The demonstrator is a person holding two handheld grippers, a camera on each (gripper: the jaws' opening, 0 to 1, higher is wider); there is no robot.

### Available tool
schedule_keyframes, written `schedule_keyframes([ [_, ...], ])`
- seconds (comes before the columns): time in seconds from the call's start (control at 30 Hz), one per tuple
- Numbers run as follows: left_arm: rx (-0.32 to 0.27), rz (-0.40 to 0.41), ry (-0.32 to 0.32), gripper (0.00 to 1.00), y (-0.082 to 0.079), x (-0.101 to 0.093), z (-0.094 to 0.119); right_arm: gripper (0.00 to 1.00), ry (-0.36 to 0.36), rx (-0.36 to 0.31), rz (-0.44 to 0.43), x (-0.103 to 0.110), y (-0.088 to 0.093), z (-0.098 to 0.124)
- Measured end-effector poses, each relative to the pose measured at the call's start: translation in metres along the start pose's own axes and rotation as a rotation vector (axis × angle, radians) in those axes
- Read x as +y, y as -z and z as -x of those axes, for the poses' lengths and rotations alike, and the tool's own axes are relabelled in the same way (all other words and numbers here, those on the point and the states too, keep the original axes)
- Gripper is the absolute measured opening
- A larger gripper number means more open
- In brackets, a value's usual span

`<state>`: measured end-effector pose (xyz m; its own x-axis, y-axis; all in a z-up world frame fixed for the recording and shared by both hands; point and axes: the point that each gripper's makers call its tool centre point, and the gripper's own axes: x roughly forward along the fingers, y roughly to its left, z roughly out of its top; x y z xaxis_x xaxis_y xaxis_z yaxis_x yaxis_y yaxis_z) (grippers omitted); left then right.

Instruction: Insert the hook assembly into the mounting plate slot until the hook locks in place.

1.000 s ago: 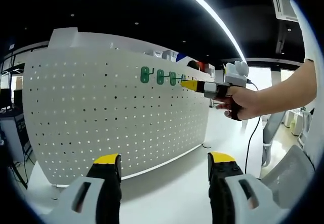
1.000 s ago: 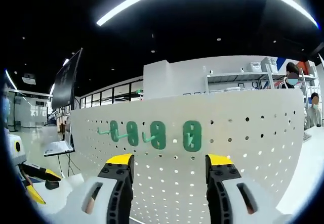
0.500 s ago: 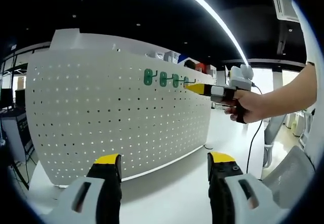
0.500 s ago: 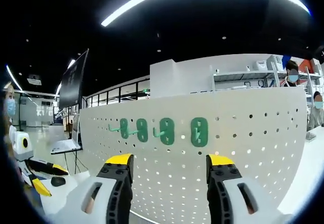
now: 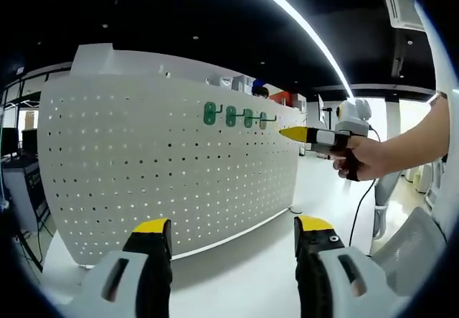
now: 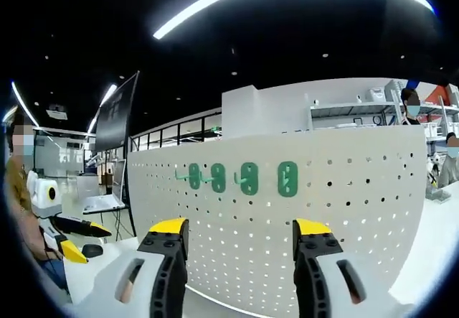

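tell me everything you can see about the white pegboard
The white pegboard is a tall upright panel, seemingly painted metal, pierced by a regular grid of small round holes. It stands on a white tabletop. Four green hooks hang in a row near its upper edge, their prongs sticking out toward the viewer. In the left gripper view the right gripper hangs just off the hooks' end of the row, not touching the board.

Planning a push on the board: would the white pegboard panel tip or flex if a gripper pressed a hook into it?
The white pegboard panel stands upright, curved, on the table, so it probably resists tipping. It looks thin and perforated, so it may flex slightly. The green hooks seated in it suggest it tolerates insertion.
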<state>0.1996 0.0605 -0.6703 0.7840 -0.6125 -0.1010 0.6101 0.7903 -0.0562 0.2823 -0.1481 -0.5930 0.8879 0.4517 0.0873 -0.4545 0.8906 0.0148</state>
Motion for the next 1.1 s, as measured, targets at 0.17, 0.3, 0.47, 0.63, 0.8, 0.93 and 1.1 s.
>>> schedule_keyframes([
  [0.17, -0.005, -0.005, -0.001, 0.72, -0.003, 0.001, 0.000, 0.56, 0.002, 0.003, -0.004, 0.000, 0.004, 0.009],
  [0.3, -0.009, -0.007, 0.000, 0.72, -0.004, 0.000, 0.001, 0.57, 0.000, 0.012, 0.009, 0.000, 0.007, 0.016],
  [0.47, -0.011, -0.013, 0.000, 0.72, -0.004, -0.002, 0.003, 0.57, -0.011, 0.020, 0.016, 0.002, 0.010, 0.025],
  [0.63, -0.015, -0.017, 0.000, 0.73, -0.005, -0.003, 0.006, 0.57, -0.014, 0.027, 0.016, 0.003, 0.014, 0.033],
  [0.8, -0.011, -0.018, -0.001, 0.73, -0.005, -0.003, 0.009, 0.57, -0.017, 0.036, 0.014, 0.004, 0.018, 0.041],
  [0.93, -0.010, -0.018, -0.002, 0.73, -0.004, -0.003, 0.012, 0.58, -0.022, 0.041, 0.010, 0.007, 0.021, 0.046],
  [1.1, -0.007, -0.019, -0.005, 0.74, -0.003, -0.002, 0.016, 0.58, -0.023, 0.048, 0.005, 0.009, 0.026, 0.055],
])
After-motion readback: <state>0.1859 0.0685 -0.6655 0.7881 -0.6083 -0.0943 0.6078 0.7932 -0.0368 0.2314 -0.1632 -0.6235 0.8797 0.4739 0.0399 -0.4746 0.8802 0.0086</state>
